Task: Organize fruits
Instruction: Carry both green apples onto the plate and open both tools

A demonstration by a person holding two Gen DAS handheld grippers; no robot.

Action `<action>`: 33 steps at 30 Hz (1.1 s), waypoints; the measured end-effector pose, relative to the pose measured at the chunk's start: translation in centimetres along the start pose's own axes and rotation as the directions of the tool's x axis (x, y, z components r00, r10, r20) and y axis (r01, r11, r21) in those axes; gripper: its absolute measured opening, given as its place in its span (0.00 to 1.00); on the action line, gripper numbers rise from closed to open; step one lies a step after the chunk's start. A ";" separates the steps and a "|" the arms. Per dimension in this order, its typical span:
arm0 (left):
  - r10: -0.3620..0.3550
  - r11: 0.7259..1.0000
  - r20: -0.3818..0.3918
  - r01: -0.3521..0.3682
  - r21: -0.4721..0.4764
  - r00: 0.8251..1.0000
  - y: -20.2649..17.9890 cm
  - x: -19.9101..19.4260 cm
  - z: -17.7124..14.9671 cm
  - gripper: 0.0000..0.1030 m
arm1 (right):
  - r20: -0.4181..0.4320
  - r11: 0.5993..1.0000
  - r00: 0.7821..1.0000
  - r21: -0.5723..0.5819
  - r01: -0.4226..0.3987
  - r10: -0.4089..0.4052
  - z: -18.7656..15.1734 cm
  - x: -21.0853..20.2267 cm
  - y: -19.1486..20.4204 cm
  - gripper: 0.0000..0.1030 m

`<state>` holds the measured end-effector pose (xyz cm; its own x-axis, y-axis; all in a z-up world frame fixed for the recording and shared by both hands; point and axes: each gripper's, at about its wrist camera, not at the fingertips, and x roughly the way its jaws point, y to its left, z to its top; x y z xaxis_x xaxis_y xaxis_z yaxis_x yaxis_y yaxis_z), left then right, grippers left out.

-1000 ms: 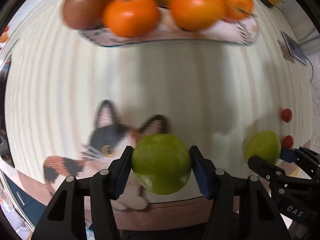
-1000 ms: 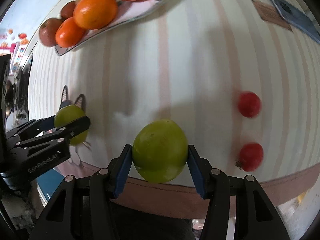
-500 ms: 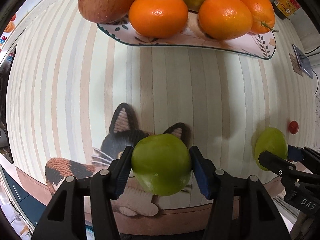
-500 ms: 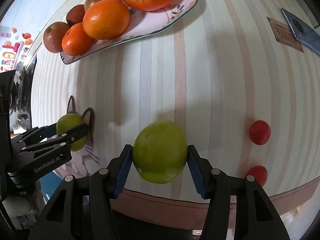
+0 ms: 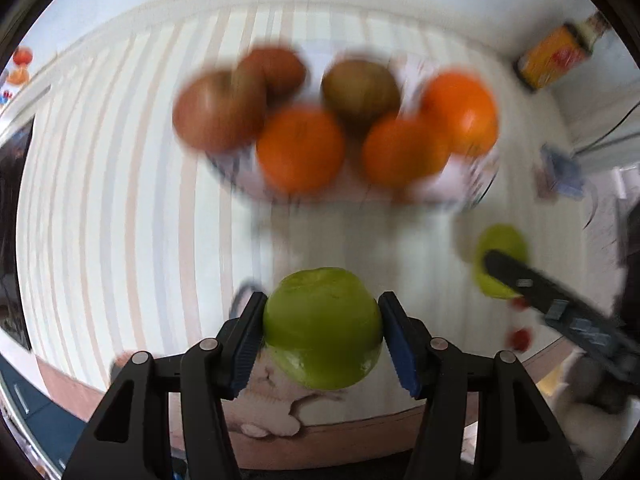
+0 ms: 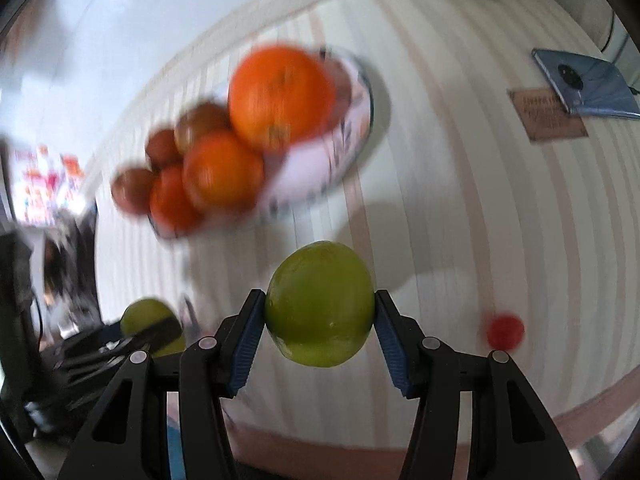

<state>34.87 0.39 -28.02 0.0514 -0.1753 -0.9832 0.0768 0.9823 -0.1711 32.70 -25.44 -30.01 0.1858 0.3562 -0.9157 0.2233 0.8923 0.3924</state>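
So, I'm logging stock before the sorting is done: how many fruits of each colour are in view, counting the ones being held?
Orange fruits: 3
Reddish-brown fruits: 3
Green fruits: 2
Small red fruits: 2
Total: 10

a striped tablecloth (image 6: 460, 184) covers the table. on it, ahead of the fingers: a plate (image 6: 320, 168) (piled with fruit); to their right, a small red fruit (image 6: 505, 330), a phone (image 6: 588, 84), a brown card (image 6: 548, 114); a bottle (image 5: 554, 58) stands far right.
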 end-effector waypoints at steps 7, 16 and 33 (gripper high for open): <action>0.044 0.998 0.088 -0.048 0.036 0.995 -0.4 -3.0 7.3 0.53 | 0.085 0.992 0.995 0.109 -0.061 0.052 3.0 0.3 -0.7 0.56; 0.131 0.990 0.002 -0.131 0.058 0.991 -1.1 1.4 11.9 0.53 | 0.128 0.977 0.987 0.180 -0.116 0.093 2.7 1.8 -0.2 0.56; 0.178 0.980 -0.029 -0.175 0.092 0.984 -2.3 3.1 12.6 0.54 | 0.154 0.967 0.978 0.192 -0.168 0.140 2.3 2.4 -0.1 0.62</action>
<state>47.38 -3.25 -29.82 0.0353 0.0044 -0.9994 0.1583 0.9873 0.0100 35.31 -25.27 -32.01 0.3604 0.4302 -0.8277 0.3688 0.7493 0.5501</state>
